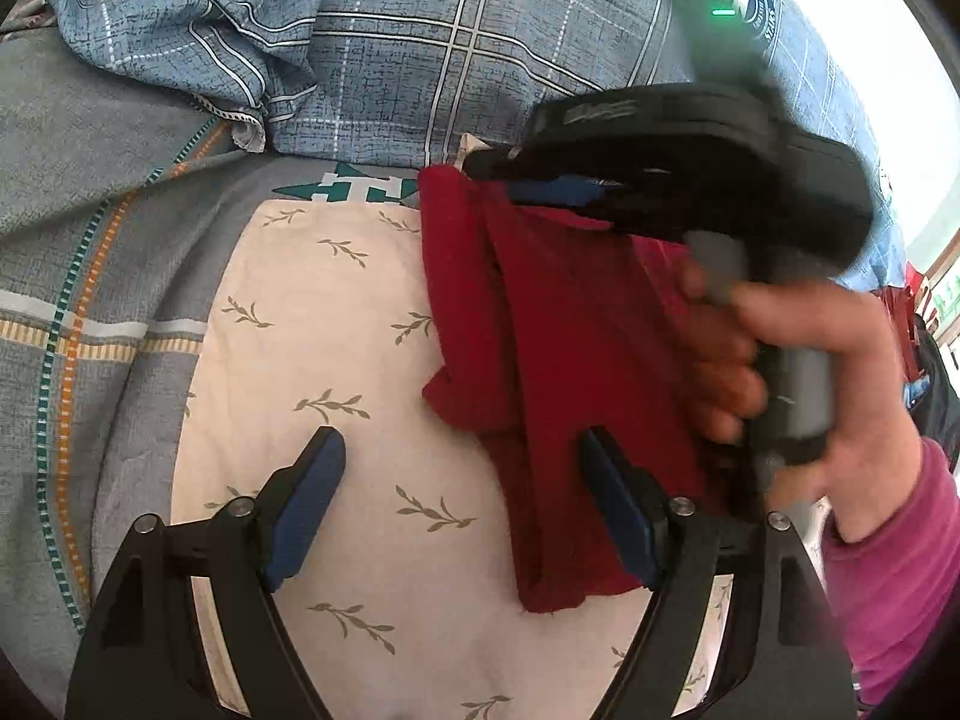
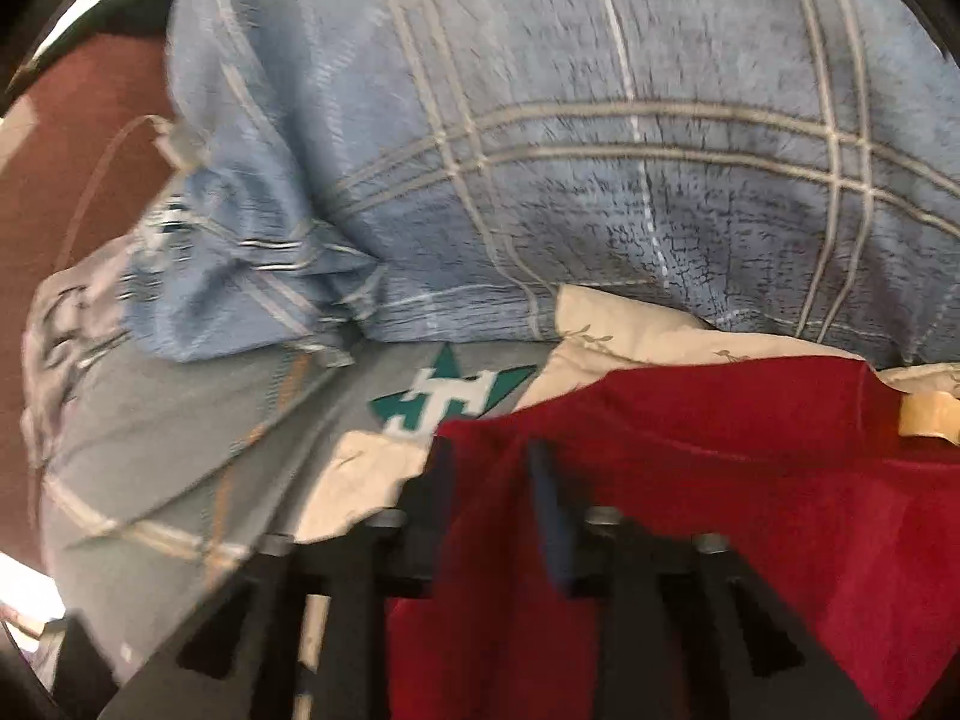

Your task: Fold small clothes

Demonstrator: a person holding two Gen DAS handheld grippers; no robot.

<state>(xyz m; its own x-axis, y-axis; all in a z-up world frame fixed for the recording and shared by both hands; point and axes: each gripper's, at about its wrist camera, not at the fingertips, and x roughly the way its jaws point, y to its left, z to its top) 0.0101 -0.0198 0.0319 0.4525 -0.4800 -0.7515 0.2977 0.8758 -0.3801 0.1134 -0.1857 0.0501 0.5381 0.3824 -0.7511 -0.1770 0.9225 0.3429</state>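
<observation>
A small red garment (image 1: 570,372) lies partly folded on a cream leaf-print cloth (image 1: 336,360). My left gripper (image 1: 462,450) is open just above the cloth, its right finger over the garment's lower left edge, holding nothing. My right gripper (image 1: 510,174), held by a hand in a pink sleeve, is at the garment's far top corner and shut on it. In the right wrist view the right gripper (image 2: 489,456) has its fingers close together with the red garment (image 2: 750,480) bunched between them; the picture is blurred.
A blue plaid pillow (image 1: 456,48) lies behind the cloth, also in the right wrist view (image 2: 600,150). A grey plaid bedsheet (image 1: 72,270) with a green star logo (image 2: 447,396) surrounds the cream cloth. The bed's edge and floor show at the left (image 2: 72,180).
</observation>
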